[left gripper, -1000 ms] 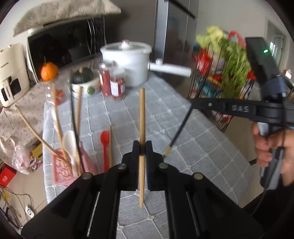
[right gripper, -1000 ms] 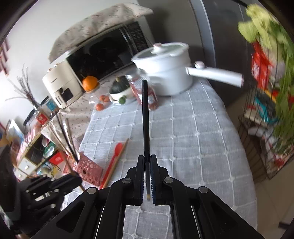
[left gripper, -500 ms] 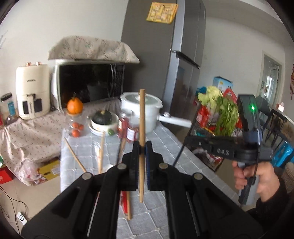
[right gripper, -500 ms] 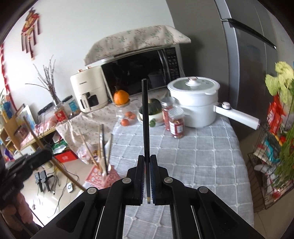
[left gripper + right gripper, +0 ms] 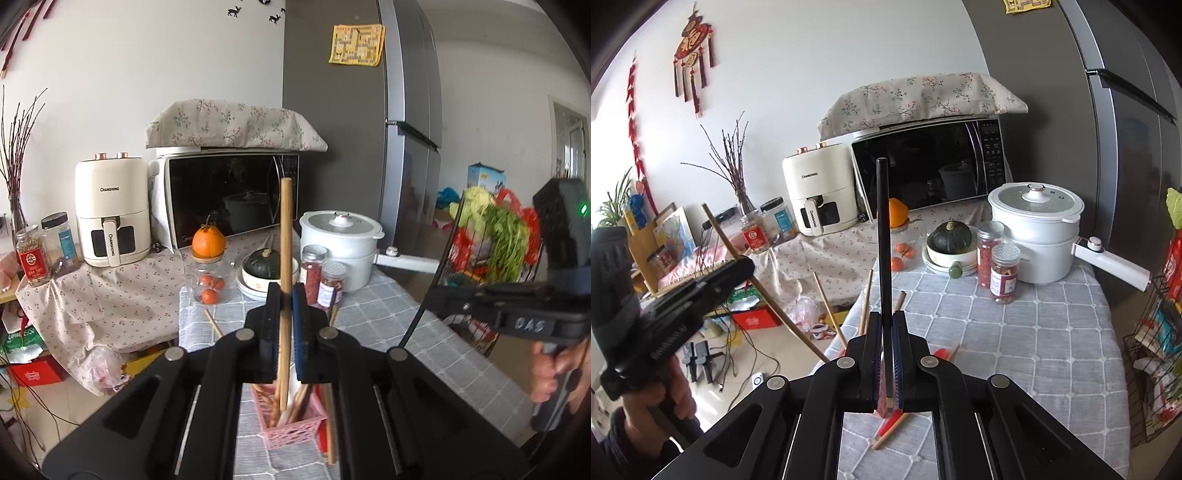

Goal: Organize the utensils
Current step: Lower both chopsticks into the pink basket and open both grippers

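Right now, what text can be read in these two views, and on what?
"CHANGHONG": air fryer, on its front and on its handle.
"DAS": right tool, on a label along its body.
Red jar label, microwave panel, yellow fridge note: too small to read.

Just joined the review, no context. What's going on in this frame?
A person is sorting utensils with a handheld gripper in each hand. The left gripper is shut on a wooden chopstick, held upright above the pink basket, which already holds several utensils. The right gripper is shut on a black chopstick, also upright. A red spoon and another wooden stick lie loose on the grey checked tablecloth.
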### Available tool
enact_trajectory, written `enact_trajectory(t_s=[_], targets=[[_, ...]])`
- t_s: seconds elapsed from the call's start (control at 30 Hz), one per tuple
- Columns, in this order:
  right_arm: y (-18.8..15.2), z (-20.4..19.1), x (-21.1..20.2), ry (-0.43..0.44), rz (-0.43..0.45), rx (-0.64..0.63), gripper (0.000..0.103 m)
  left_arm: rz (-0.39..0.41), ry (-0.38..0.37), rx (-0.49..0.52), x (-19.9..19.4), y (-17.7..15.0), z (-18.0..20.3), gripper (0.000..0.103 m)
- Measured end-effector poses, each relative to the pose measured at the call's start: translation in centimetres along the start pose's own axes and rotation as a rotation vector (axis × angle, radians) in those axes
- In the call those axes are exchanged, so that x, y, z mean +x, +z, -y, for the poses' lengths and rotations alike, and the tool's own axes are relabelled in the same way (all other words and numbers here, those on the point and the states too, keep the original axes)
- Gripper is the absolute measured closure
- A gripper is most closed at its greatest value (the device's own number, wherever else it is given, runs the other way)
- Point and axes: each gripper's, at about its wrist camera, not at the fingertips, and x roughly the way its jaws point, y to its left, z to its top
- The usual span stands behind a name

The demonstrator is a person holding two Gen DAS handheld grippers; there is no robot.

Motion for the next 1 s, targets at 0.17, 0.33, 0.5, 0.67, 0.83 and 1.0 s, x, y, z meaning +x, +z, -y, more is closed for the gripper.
enact_trajectory(t_s=[0.17, 0.33, 0.5, 0.67, 0.83, 1.0], targets=[[0.2, -0.5, 0.7, 0.018, 0.009, 0.022, 0.097, -0.102, 0.015, 0.010, 3.0, -1.4, -0.8, 0.096], [0.4, -0.9, 1.2, 0.032, 0.017, 0.028, 0.097, -0.193, 0.004, 0.032, 5.1, -2.7, -0.8, 0.096], [0.5, -1.0, 1.7, 0.041, 0.022, 0.041, 0.097, -0.258, -0.031, 0.002, 6.6, -3.6, -1.0, 0.090], [0.5, -1.0, 2.3, 0.052, 0.023, 0.054, 0.097, -0.234, -0.031, -0.035, 5.5, -3.1, -1.4, 0.057], [0.5, -1.2, 2.8, 0.060, 0.034, 0.059, 0.097, -0.244, -0.003, -0.069, 4.4, -3.1, -2.2, 0.036], [0.4, -1.2, 4.1, 0.068, 0.036, 0.078, 0.097, -0.356, 0.046, -0.108, 4.7, -4.5, -3.4, 0.027]])
